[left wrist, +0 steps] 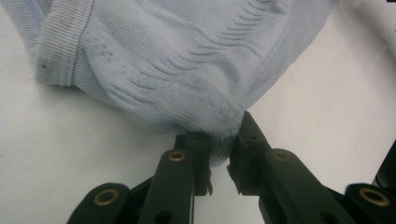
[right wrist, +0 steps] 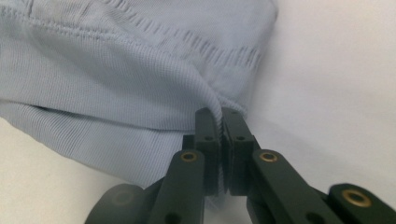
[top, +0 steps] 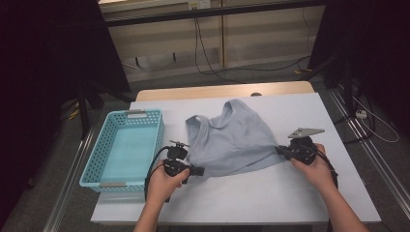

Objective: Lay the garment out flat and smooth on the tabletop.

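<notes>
A pale blue-grey ribbed tank top [top: 232, 140] lies spread on the white table [top: 251, 198], its straps pointing away from me. My left gripper [top: 199, 170] is at the garment's near left corner. In the left gripper view the hem [left wrist: 187, 60] bunches between the black jaws, and the left gripper [left wrist: 222, 140] is shut on it at the tips. My right gripper [top: 281, 151] is at the near right corner. In the right gripper view the right gripper [right wrist: 219, 114] is shut tight on a pinched fold of the tank top's hem [right wrist: 116, 84].
A light blue perforated plastic basket [top: 99, 145] stands at the table's left side, close to my left hand. Dark stands and cables are on the floor beyond the table's far edge and to the right.
</notes>
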